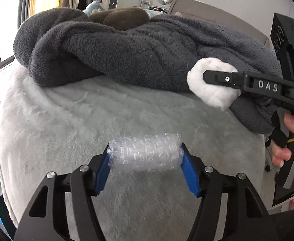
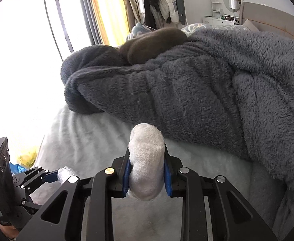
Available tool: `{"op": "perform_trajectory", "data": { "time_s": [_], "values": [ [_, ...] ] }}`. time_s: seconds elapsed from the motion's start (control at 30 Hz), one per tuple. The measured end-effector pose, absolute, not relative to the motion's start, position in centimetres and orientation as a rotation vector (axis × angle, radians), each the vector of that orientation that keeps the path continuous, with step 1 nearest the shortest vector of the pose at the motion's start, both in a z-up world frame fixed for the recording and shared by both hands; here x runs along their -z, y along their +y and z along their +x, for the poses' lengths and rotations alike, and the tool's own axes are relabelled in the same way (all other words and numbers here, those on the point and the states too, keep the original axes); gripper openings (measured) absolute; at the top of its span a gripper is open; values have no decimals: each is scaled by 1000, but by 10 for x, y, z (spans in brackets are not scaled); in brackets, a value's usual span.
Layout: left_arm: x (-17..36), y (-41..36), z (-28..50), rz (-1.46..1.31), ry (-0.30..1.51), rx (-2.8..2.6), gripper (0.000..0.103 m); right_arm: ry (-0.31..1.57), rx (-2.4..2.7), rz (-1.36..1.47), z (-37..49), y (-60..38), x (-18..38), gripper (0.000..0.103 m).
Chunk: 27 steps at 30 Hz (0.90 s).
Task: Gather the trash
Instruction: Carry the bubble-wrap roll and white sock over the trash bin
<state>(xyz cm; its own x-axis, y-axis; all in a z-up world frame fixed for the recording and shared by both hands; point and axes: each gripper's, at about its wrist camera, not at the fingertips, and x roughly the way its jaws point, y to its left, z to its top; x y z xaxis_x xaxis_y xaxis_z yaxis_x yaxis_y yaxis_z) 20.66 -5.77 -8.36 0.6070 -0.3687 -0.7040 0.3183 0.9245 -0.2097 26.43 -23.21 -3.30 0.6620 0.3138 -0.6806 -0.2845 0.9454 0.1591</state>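
Note:
A short roll of clear bubble wrap (image 1: 145, 157) lies on the pale plush bed cover (image 1: 66, 120). My left gripper (image 1: 146, 149) holds it endwise, one blue pad against each end. In the right wrist view the same roll (image 2: 65, 173) shows at the lower left in the left gripper (image 2: 56, 176). My right gripper (image 2: 146, 150) is shut on a white wad of soft paper or cloth (image 2: 145, 166), lifted clear of the bed. In the left wrist view that wad (image 1: 207, 96) hangs at the right, in front of the dark blanket, with a right finger (image 1: 223, 78) across it.
A bulky dark grey fleece blanket (image 1: 127, 56) is heaped across the back of the bed, with a brown cushion (image 1: 121, 18) behind it. A person's hand (image 1: 293, 140) grips the right handle. A window is on the left, hanging clothes and a round mirror behind.

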Motion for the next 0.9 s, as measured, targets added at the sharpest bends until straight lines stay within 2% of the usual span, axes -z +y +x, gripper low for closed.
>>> {"op": "perform_trajectory", "data": {
  "time_s": [0.33,0.9],
  "values": [
    [66,-29,169,-82,800,337,66,761,-393,47,235,-202,25,27],
    [54,82,112,-150,777,101,67,752,-534,-11,185,-109,21,27]
  ]
}}
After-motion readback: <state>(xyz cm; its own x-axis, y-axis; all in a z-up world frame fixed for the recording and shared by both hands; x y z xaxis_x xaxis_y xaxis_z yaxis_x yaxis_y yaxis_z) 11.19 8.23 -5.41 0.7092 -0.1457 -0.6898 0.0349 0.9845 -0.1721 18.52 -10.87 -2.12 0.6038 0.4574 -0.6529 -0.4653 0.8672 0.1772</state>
